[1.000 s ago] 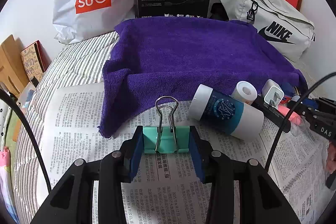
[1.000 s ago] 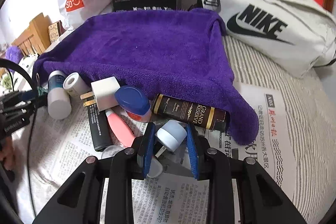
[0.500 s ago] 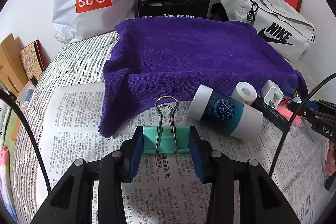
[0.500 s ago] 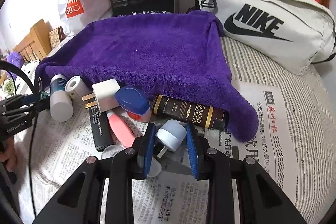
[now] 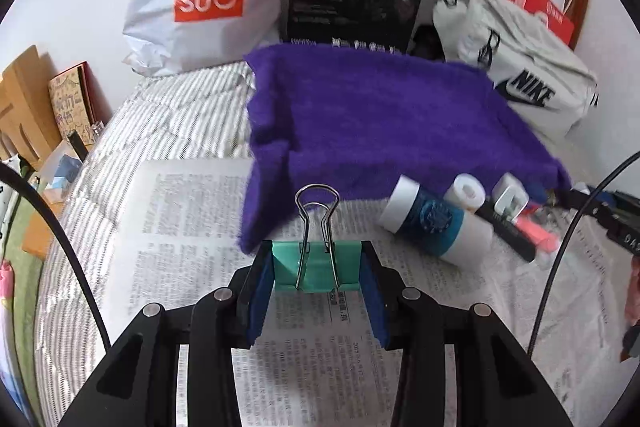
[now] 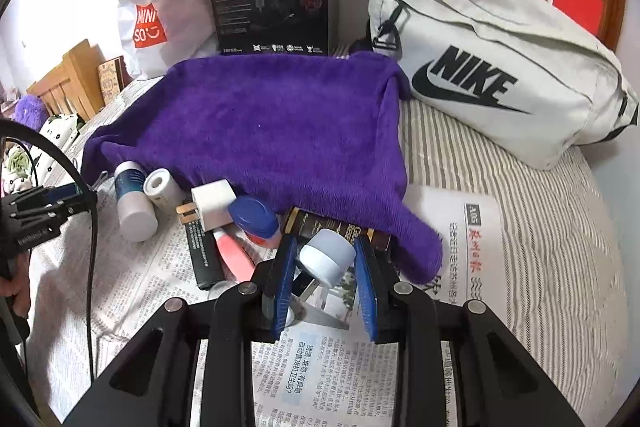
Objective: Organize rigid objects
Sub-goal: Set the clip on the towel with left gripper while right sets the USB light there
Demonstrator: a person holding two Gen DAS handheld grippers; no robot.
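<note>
My left gripper [image 5: 318, 271] is clamped on a teal binder clip [image 5: 316, 267]: the blue pads press its flat painted-metal sides, and its two wire loop handles stand up toward the purple towel [image 5: 380, 123]. The clip hangs above the newspaper [image 5: 192, 211], clear of the print as far as I can judge through the blur.

My right gripper [image 6: 326, 267] is closed on a small jar with a pale blue lid [image 6: 328, 257], a squat, smooth, round plastic shape tilted on its side between the pads. What sits below the lid I cannot make out.

Just beyond it the loose pile lies along the towel's fleecy front edge: a dark cylindrical bottle with gold bands [image 6: 340, 229] half under the cloth, a blue domed cap [image 6: 254, 217], a white boxy plug adapter [image 6: 210, 205] with brass prongs, a pink tube [image 6: 236, 253], a flat black bar [image 6: 204, 255], a small white roll [image 6: 160, 187] and a white-and-teal bottle [image 6: 130, 199] on its side.

The newspaper covers a striped quilted bedcover [image 6: 540, 211]. A grey fabric Nike bag [image 6: 500, 67] slumps at the right.
</note>
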